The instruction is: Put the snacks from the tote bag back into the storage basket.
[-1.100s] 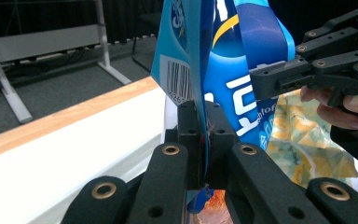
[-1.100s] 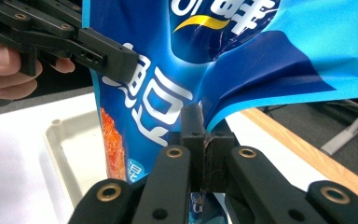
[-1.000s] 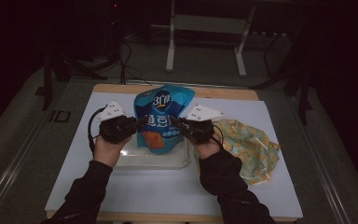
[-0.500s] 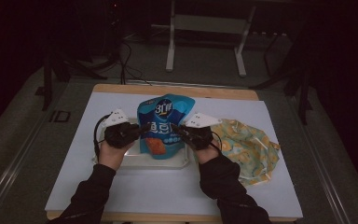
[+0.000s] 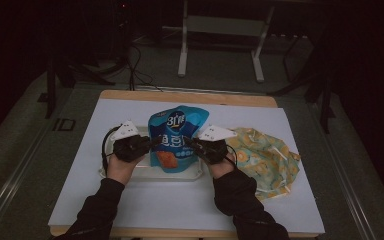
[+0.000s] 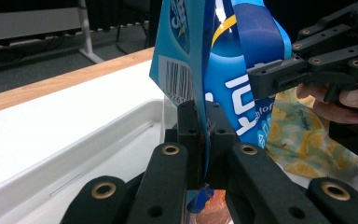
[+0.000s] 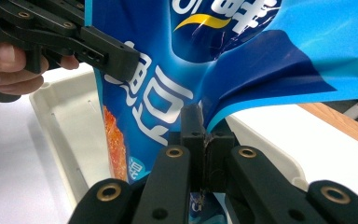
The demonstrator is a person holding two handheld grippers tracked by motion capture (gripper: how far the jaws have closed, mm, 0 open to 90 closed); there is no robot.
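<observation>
Both grippers clamped on one blue snack bag, held upright over the tray.

I read the left gripper (image 6: 204, 140) as closed on the left edge of the blue snack bag (image 5: 176, 137), film pinched between its jaws; the right gripper (image 7: 204, 140) is closed the same way on the right edge. The bag stands between them above the white tray (image 5: 145, 175), at the centre of the white table mat (image 5: 80, 170). Just right of the right hand (image 5: 220, 162) lies a crumpled yellow patterned cloth (image 5: 265, 160).

High view down and forward over the table (image 5: 130, 210); gripper views close, facing across the shared blue bag (image 5: 176, 140).
</observation>
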